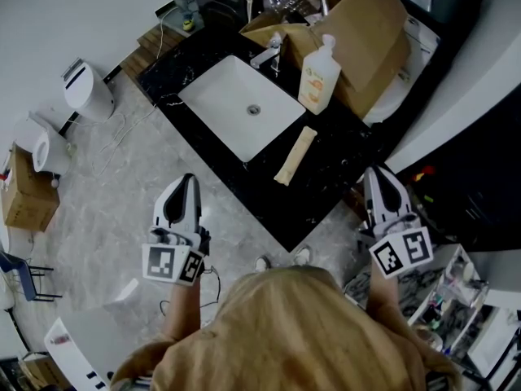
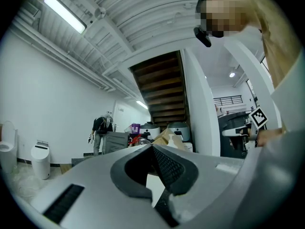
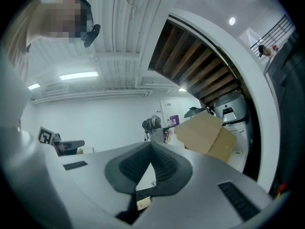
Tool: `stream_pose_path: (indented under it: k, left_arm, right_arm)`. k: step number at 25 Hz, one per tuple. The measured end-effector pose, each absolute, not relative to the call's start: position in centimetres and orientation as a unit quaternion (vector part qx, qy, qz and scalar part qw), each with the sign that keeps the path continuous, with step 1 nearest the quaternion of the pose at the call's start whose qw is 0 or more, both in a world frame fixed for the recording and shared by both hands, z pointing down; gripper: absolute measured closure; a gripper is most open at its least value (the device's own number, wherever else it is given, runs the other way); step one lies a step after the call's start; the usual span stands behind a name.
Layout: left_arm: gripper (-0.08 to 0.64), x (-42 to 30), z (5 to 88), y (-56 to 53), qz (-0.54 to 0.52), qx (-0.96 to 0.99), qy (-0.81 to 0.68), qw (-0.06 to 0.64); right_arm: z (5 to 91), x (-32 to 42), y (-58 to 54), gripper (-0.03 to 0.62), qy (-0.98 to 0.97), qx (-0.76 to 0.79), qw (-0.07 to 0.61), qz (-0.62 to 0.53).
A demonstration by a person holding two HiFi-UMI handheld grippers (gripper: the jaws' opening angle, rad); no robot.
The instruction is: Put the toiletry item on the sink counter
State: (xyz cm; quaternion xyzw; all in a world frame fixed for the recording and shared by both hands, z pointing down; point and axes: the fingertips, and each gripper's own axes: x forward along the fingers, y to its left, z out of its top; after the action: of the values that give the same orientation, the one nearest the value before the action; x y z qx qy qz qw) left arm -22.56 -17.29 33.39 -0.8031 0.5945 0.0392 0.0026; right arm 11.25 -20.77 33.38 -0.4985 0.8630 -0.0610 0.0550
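A beige tube (image 1: 295, 156) lies flat on the black sink counter (image 1: 326, 177), just right of the white basin (image 1: 232, 104). A white and orange pump bottle (image 1: 319, 75) stands upright behind it, by the faucet (image 1: 267, 54). My left gripper (image 1: 189, 179) hangs over the floor in front of the counter's near edge, its jaws shut with nothing in them (image 2: 152, 147). My right gripper (image 1: 376, 173) hovers at the counter's right end, about a hand's width right of the tube, also shut and empty (image 3: 151, 144). Neither gripper touches the tube or the bottle.
An open cardboard box (image 1: 366, 31) stands on the counter's far right behind the bottle. White toilets (image 1: 85, 88) stand on the floor at the left, near a loose cable. A wire rack with small items (image 1: 444, 296) is at the lower right. A person (image 2: 101, 130) stands far off.
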Motion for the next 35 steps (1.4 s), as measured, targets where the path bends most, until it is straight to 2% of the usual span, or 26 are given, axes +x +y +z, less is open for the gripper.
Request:
stream_pose_path:
  k: [35]
  left_arm:
    - [0.555, -20.3, 33.7, -20.2, 0.057, -0.821, 0.567, 0.002]
  right_arm:
    - [33.6, 11.5, -21.6, 0.591, 0.861, -0.505, 0.052, -0.035]
